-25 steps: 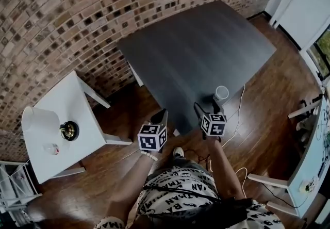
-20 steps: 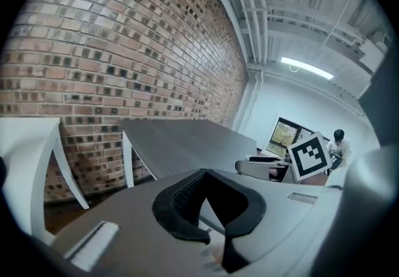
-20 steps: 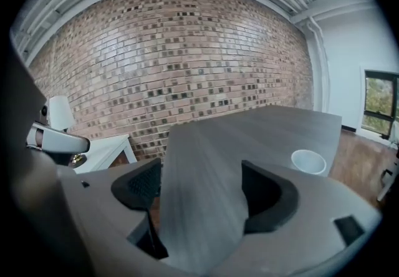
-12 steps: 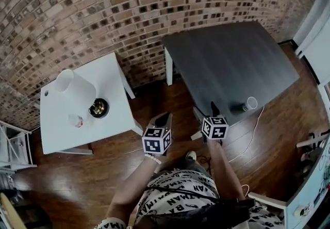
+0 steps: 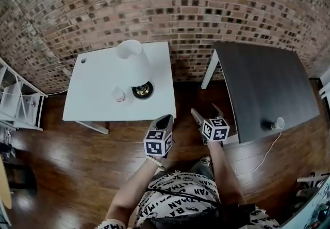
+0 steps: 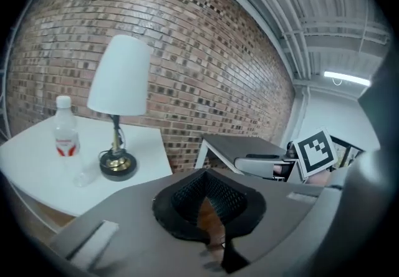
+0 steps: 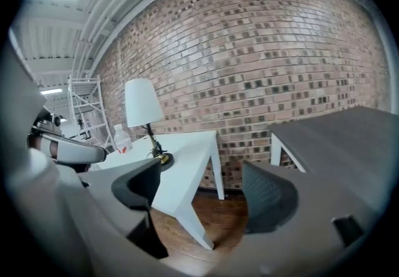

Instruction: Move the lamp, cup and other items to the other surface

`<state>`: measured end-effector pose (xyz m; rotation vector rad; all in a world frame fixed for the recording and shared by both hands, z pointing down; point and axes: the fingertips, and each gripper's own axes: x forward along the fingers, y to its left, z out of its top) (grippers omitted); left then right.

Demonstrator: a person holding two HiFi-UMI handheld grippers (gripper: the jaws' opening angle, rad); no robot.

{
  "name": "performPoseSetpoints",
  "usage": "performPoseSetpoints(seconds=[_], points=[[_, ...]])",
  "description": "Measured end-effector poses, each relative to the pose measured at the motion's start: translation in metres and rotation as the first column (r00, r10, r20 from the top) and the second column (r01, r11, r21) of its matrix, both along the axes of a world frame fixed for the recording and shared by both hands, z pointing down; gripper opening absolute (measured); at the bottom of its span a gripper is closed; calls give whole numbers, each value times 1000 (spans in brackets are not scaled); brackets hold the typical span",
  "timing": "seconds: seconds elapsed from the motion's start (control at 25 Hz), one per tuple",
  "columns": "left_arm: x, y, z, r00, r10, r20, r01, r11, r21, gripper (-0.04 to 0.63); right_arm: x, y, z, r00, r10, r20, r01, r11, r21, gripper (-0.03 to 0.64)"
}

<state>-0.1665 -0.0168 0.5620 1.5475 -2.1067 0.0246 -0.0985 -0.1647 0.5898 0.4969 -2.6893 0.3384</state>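
A person stands on a wooden floor facing a brick wall, a gripper in each hand, both held low in front of the body and well short of either table.

The white table (image 5: 93, 99) is ahead and to the left. The lamp (image 5: 131, 63) stands on it, right of centre, its base nearer the near edge and its white shade upright. A bottle (image 5: 119, 94) stands just left of the lamp's base, apart from it. The dark table (image 5: 263, 78) is to the right. The cup (image 5: 278, 123) already sits on it, at the near edge.

The left gripper (image 5: 165, 118) points at the white table's near edge. Its jaws are clenched together with nothing between them; only a sliver of floor shows through the pads. The right gripper (image 5: 204, 110) points at the gap between the two tables. Its jaws are spread wide and empty, with the white table's corner and the floor seen between them.

The step in hand looks like the approach for the next item, with the lamp and bottle yet to be carried over. The next move calls for stepping up to the white table. The spread right gripper seems readier to close on the lamp's thin stem below the shade, keeping it upright. The left one would have to unclench before it could take the bottle.
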Motion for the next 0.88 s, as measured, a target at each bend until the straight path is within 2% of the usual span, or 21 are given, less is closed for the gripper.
performPoseSetpoints(seconds=[0.28, 0.4, 0.56, 0.64, 0.88], points=[[-55, 94, 9, 987, -163, -12, 163, 987, -12, 2, -92, 84, 12, 975, -220, -42, 220, 975, 8, 410], [-73, 118, 12, 970, -243, -26, 243, 970, -4, 2, -126, 105, 19, 953, -298, -57, 299, 954, 9, 348], [-96, 139, 13, 951, -310, -22, 310, 951, 5, 2, -174, 118, 21, 934, -358, -12, 358, 934, 14, 346], [-108, 145, 13, 940, -340, -22, 340, 940, 6, 2, -202, 122, 21, 917, -398, 16, 397, 918, 15, 367], [-135, 136, 14, 934, -357, -16, 357, 934, -6, 3, -262, 121, 34, 874, -486, 9, 486, 874, -6, 367]])
